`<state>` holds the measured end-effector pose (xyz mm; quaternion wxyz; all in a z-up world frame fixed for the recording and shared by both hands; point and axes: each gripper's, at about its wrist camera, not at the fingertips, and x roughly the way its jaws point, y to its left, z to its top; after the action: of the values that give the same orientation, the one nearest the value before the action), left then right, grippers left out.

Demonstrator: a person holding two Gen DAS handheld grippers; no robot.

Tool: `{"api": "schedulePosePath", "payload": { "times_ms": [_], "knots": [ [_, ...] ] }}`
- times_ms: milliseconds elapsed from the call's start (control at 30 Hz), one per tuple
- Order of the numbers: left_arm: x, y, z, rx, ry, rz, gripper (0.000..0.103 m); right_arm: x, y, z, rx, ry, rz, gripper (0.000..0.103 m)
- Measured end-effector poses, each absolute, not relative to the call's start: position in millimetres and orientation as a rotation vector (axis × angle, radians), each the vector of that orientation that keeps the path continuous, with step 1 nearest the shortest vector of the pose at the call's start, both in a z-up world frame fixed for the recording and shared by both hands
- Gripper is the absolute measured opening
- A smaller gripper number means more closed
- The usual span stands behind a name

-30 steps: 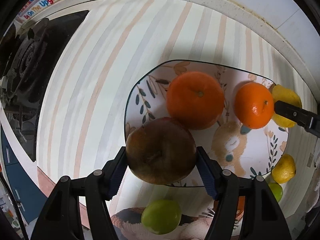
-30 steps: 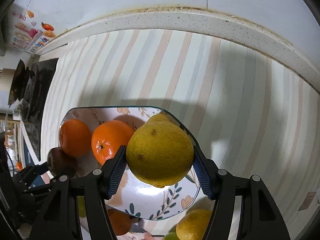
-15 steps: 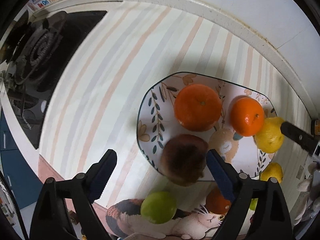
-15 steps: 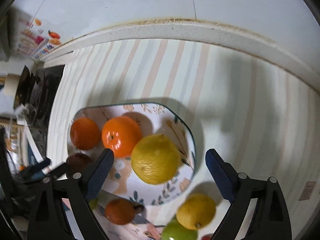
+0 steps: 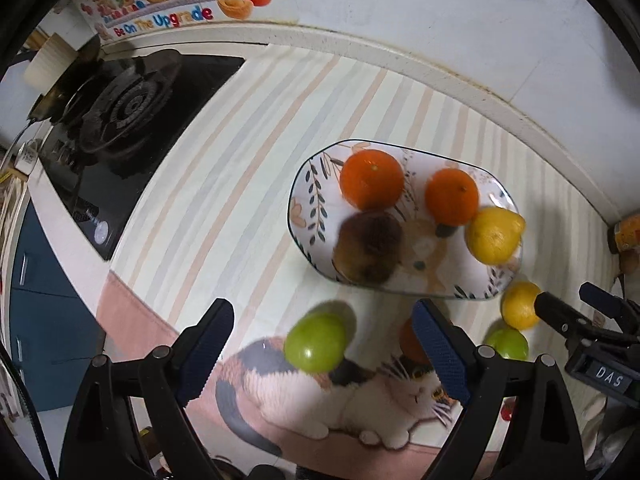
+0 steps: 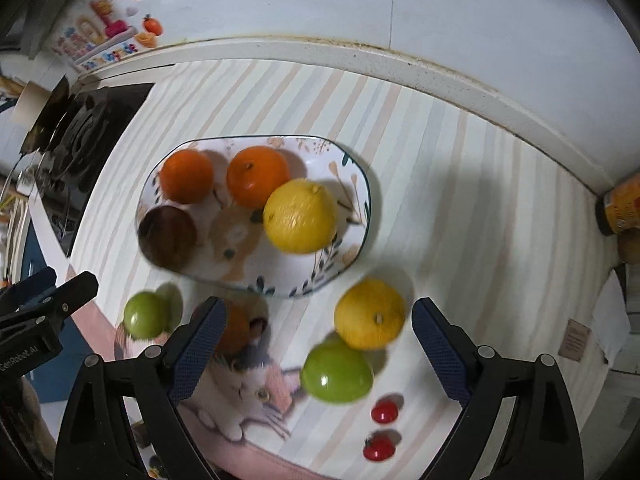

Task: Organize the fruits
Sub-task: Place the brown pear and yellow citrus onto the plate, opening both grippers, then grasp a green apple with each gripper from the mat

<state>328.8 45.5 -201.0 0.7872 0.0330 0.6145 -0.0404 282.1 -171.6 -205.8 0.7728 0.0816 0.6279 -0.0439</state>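
Floral plate (image 6: 360, 184) sits mid-counter holding two oranges (image 6: 258, 176), a dark brown fruit (image 6: 168, 238) and a big yellow lemon (image 6: 300, 216) at its right side. Loose in front of it: second lemon (image 6: 370, 314), green apple (image 6: 336, 372) touching it, another green apple (image 5: 316, 342), a part-hidden orange fruit (image 6: 236, 328), two small red tomatoes (image 6: 384, 412). Left gripper (image 5: 324, 354) spread wide, empty; right gripper (image 6: 316, 350) likewise spread, empty. Striped countertop (image 6: 440, 160), cat-print mat (image 5: 360, 400) near edge, gas stove (image 5: 120, 108) at left, white tiled wall (image 6: 360, 0) behind.
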Motion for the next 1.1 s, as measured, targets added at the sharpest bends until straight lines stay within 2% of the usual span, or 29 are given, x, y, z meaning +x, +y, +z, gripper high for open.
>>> {"api": "schedulePosePath", "payload": {
  "times_ms": [633, 1100],
  "knots": [
    [233, 50, -113, 0.047, 1.141, -0.105, 0.091, 190, -138, -92, 0.132, 1.194, -0.031, 0.096],
    [211, 57, -86, 0.003, 1.096, -0.124, 0.091, 169, -128, -52, 0.132, 1.123, 0.004, 0.096]
  ]
}}
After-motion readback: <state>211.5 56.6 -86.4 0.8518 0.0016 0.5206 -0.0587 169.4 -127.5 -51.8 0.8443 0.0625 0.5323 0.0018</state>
